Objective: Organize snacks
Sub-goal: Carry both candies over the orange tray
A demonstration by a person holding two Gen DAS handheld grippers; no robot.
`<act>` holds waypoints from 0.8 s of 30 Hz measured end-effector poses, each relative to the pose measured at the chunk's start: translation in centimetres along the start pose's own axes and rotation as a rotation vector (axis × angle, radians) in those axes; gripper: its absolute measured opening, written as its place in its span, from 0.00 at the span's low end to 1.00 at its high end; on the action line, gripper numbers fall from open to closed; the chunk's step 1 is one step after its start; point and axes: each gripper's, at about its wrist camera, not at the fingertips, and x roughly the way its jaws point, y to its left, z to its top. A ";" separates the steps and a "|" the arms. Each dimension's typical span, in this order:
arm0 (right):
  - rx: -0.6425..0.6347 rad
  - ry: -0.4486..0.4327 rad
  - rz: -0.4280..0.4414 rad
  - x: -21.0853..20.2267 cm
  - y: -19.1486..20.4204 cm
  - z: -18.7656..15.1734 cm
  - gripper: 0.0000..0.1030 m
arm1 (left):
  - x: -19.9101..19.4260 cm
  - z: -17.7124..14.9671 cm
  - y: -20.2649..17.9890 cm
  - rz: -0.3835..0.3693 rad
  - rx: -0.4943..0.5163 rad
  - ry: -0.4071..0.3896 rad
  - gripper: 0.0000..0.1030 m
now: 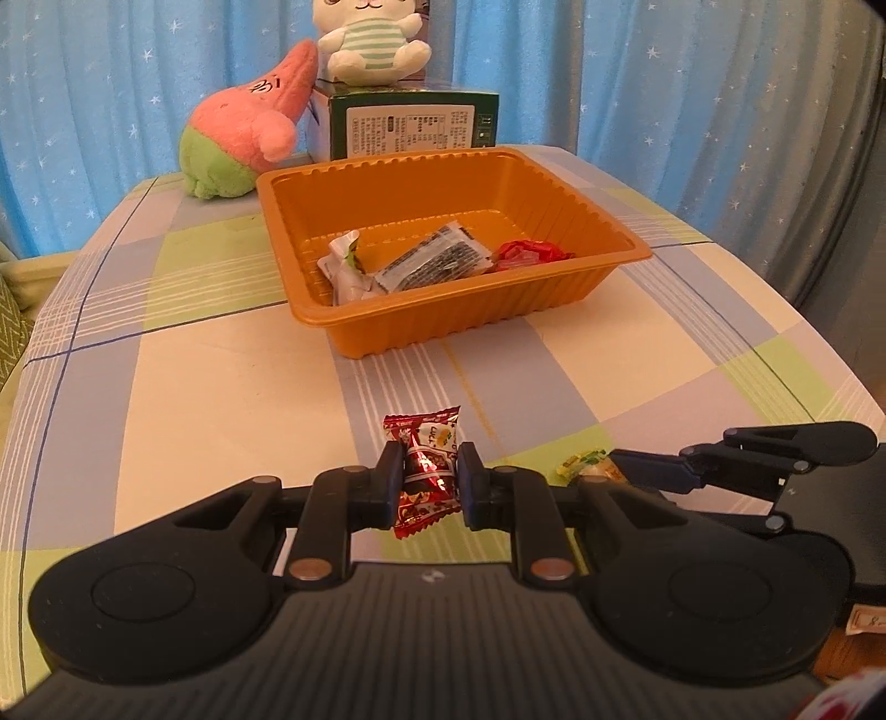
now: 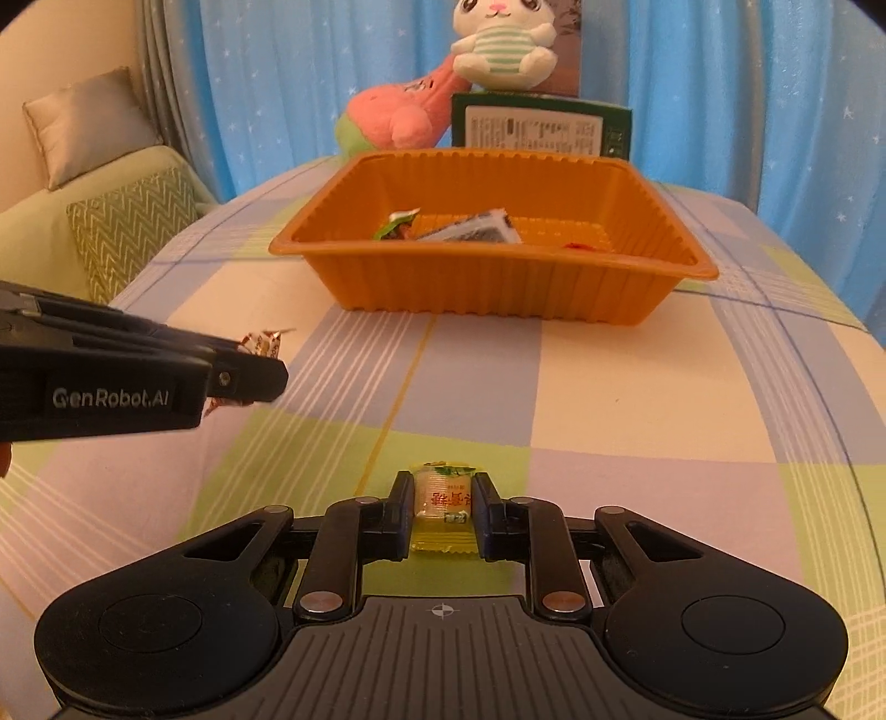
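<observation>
Left wrist view first: the left gripper sits low in the centre of the frame, its two fingers pressed in narrow against a red candy, the wrapper pinched between the pads and sticking out above and below them. Further up the checked tablecloth, centre frame, stands the orange tray. Inside it: a white packet at the left, a grey sachet in the middle, a red wrapper at the right. At lower right the right gripper reaches in from the side, its tip touching a yellow candy; from here I cannot tell how its fingers stand. Upper left, a pink plush leans on a green box, with a white plush sitting on top, blue curtain behind.

Over to the right wrist view: the right gripper is low centre, fingers closed narrow on the yellow candy, gripping it at both sides. The tray fills the upper middle, packets showing over its near wall. At the left edge, mid-height, the left gripper comes in side-on with the red candy poking out past its tip. Far left, a sofa with cushions. Both plushes and the box sit at top centre.
</observation>
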 end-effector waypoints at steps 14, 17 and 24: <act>0.098 -0.159 -0.049 -4.9 -4.5 5.6 0.21 | -1.0 3.2 -3.6 -0.031 -0.007 -0.084 0.18; 0.093 -0.180 -0.048 -5.3 -5.4 7.0 0.21 | -1.2 4.0 -4.0 -0.023 -0.024 -0.107 0.18; 0.079 -0.229 -0.051 -5.6 -7.3 9.4 0.21 | -1.0 6.0 -4.5 -0.002 -0.075 -0.148 0.18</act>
